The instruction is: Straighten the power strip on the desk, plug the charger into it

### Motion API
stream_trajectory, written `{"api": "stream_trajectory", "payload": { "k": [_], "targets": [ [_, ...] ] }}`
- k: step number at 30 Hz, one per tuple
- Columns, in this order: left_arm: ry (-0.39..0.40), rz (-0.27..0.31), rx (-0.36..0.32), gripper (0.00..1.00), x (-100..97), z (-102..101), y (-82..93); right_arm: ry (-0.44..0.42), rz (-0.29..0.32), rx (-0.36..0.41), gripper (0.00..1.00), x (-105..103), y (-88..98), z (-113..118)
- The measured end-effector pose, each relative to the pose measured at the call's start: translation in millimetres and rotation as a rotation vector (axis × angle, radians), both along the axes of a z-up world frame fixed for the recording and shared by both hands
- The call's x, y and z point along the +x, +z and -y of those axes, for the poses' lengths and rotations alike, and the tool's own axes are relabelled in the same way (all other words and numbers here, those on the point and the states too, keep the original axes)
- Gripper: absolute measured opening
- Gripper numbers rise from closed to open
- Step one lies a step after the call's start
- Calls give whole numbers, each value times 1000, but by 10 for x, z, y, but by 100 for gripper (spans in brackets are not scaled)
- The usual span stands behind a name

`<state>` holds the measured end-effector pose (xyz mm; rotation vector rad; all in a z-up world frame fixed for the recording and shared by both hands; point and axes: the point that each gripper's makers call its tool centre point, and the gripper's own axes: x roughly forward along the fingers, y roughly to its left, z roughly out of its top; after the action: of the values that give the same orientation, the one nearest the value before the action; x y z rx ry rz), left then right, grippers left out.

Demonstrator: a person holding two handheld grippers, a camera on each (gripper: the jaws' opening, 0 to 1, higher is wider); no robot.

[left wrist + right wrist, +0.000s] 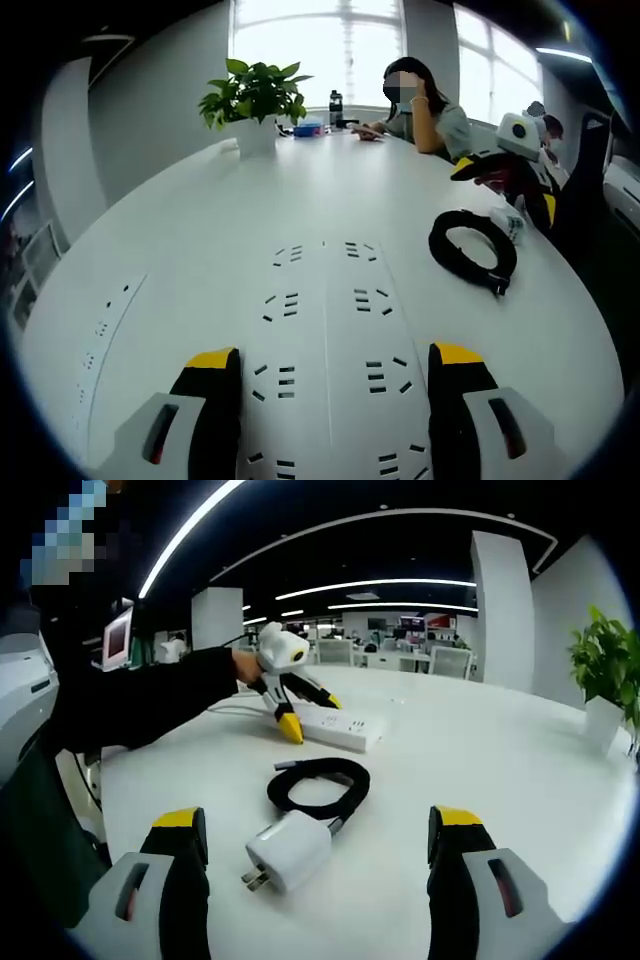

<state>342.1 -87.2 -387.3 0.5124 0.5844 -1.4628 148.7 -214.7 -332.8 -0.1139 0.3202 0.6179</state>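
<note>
1. White desk: a broad, curved surface that carries every item listed below; it also appears in the right gripper view.
2. Power strip: white, with rows of sockets. In the left gripper view it runs from 6 o'clock toward the centre, between the jaws of the left gripper. In the right gripper view it lies at about 11 o'clock of centre.
3. Potted plant: green leaves in a white pot, at 12 o'clock in the left gripper view and at 3 o'clock in the right gripper view.
4. Coiled black cable: at 3 o'clock in the left gripper view; near the centre of the right gripper view, joined to the charger.
5. Left gripper: yellow-tipped jaws spread wide on either side of the power strip; whether they touch it cannot be told. In the right gripper view it is held by a dark-sleeved arm over the end of the strip.
6. Right gripper: jaws spread apart and holding nothing, with the charger between them.
7. Charger: a white cube with metal prongs, lying on the desk at 6 o'clock, well apart from the power strip.
</note>
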Motion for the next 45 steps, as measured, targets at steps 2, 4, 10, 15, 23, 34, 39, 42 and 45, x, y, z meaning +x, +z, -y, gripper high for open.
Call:
{"api": "stream_trajectory", "payload": {
  "k": [2,4,10,15,23,34,39,42,45],
  "targets": [
    [-1,2,-2,77,1,19,-3,-2,-1,-1,92,-5,-4,11],
    [-3,3,-3,77,2,33,-4,-4,-2,-3,92,-11,-10,20],
    [-3,6,-9,77,15,75,-4,-9,-5,1,92,-13,-20,43],
    [-5,7,-13,77,29,107,0,-5,-8,5,92,-17,-26,36],
    [-4,11,-21,78,30,154,11,-5,-10,13,92,-29,-26,47],
    [-3,16,-33,78,78,256,24,-14,-14,16,92,-36,-38,87],
    [4,17,-38,78,84,296,29,-16,-16,14,92,-43,-46,100],
    [5,18,-38,78,86,316,32,-18,-14,15,92,-45,-41,113],
    [4,18,-38,78,85,330,32,-22,-15,14,92,-49,-45,131]
  ]
}}
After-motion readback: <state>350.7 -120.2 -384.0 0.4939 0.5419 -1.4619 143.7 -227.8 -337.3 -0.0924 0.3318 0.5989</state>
